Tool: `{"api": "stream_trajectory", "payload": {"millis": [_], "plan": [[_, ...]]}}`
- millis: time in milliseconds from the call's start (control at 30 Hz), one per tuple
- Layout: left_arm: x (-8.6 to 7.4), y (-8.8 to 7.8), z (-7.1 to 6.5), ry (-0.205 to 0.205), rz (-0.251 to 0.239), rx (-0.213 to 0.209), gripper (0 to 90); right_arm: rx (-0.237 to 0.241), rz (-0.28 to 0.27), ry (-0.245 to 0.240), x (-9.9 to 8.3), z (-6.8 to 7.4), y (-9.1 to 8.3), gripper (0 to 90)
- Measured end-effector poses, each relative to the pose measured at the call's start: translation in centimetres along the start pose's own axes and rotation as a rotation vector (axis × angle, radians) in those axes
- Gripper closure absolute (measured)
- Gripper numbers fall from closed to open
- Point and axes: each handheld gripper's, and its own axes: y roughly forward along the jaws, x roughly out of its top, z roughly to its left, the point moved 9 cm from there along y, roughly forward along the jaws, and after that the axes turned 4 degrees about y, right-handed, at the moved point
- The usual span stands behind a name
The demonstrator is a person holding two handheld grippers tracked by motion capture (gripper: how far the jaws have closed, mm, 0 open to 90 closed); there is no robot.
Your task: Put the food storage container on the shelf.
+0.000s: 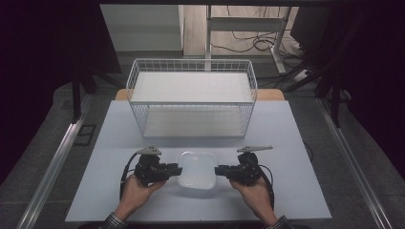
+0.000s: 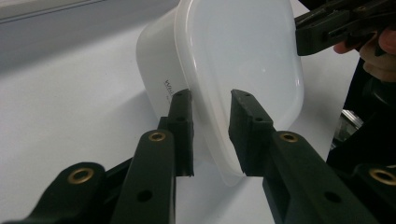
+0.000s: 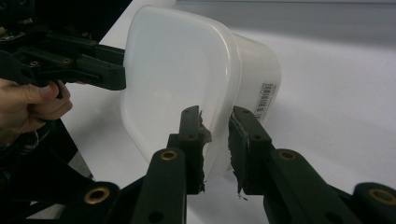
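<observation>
L grip (image 1: 177, 171) + R grip (image 1: 218, 171) pinching tub (image 1: 197, 168) rim, opp sides | risk: we tilt unevenly, thin rim slips | basket (image 1: 191, 64) far

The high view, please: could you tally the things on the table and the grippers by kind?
White lidded plastic container: 1
White wire basket: 1
Black grippers: 2, left gripper and right gripper, each closed on the container's rim
Total: 4
</observation>
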Motion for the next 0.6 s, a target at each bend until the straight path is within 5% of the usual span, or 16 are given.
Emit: {"api": "stream_trajectory", "payload": {"millis": [200, 300, 600], "plan": [[-0.02, -0.4, -0.29, -0.023, -0.034, 0.009, 77.6, -0.014, -0.013, -0.012, -0.55, 0.32, -0.36, 78.8], [0.04, -0.34, -0.08, -0.013, -0.033, 0.037, 79.5, -0.05, -0.031, -0.058, -0.34, 0.37, -0.22, 78.9], [-0.15, -0.38, -0.27, -0.043, -0.044, 0.003, 80.1, -0.049, -0.088, -0.059, -0.12, 0.03, 0.12, 77.6]]}}
